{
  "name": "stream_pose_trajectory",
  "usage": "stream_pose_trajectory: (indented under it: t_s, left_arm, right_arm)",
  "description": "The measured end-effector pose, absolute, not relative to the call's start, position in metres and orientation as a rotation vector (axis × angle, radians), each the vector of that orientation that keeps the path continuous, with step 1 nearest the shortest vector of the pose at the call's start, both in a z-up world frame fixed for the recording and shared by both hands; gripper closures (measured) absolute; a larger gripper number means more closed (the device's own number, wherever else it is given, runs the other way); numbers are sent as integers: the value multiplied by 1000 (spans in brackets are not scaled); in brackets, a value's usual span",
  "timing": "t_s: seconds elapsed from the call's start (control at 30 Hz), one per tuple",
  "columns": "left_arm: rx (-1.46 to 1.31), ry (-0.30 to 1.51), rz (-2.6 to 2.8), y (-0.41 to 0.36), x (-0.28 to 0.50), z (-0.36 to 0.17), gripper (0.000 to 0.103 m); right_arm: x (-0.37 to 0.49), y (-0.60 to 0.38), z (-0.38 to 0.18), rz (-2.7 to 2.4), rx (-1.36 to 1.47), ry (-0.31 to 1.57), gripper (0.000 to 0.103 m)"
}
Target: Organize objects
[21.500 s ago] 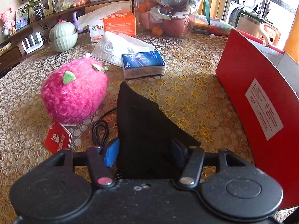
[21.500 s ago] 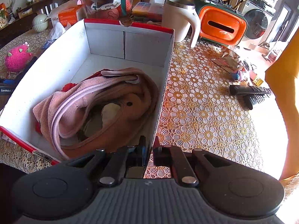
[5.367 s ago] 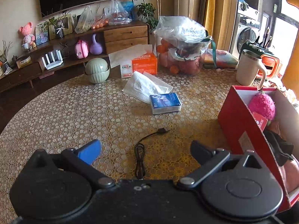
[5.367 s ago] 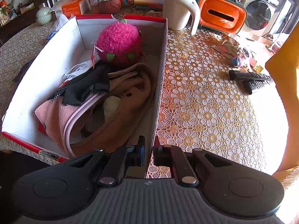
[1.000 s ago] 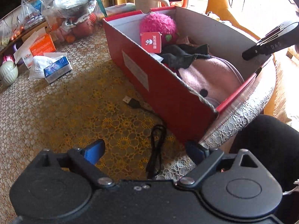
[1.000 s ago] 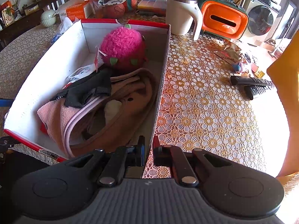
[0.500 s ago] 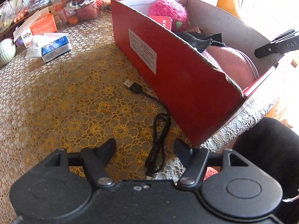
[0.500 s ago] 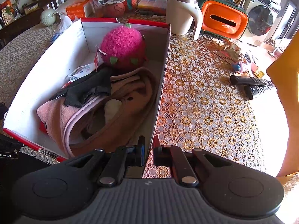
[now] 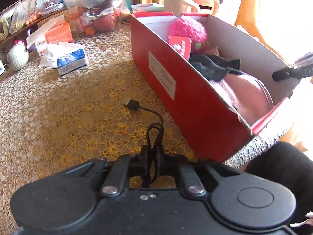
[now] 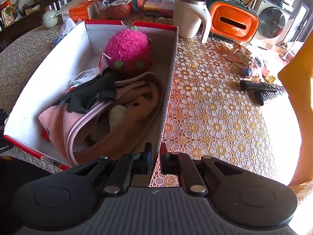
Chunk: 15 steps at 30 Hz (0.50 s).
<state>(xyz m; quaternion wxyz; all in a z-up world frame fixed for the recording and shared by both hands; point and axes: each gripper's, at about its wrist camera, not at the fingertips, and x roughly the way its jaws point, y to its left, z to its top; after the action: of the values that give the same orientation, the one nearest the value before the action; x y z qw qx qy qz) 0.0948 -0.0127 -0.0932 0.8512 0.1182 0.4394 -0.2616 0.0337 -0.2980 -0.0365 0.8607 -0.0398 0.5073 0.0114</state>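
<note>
Working across the lace-covered table [image 9: 58, 101], I keep the red box [image 9: 195, 105] as the collecting place, so it sits at the near edge where both hands reach it. My right gripper [image 10: 155, 156] is clenched on the box's right-hand wall, one finger inside and one outside, which I judge pins the light cardboard while things go in. Inside already lie the pink plush ball [image 10: 128, 51], a black cloth [image 10: 92, 96] and a pink and brown garment [image 10: 117, 121], packed toward the near end. Left outside, just beside the red wall, is the black USB cable [image 9: 154, 131], its plug [image 9: 132, 104] pointing away from me. My left gripper [image 9: 151, 154] is closing on the cable's bundled loops, which stand between the fingers; grasping there should lift the whole cable at once instead of trailing a loose end.
</note>
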Motion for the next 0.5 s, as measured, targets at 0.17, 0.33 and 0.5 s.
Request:
stream_pose_trajectory:
  t_s: [0.17,0.33,0.5]
  left_arm:
    - [173,874,-513,2,103,-60,97]
    - [140,809,-497,9,107,-23,97]
    - [138,767,-536,-6,108,5,97]
  right_arm:
    - [34,-298,-35,24,-82,1058,96]
    - [34,-297,-35,21,-79,1057,96]
    - [34,-297,-35,19,-77,1055,96]
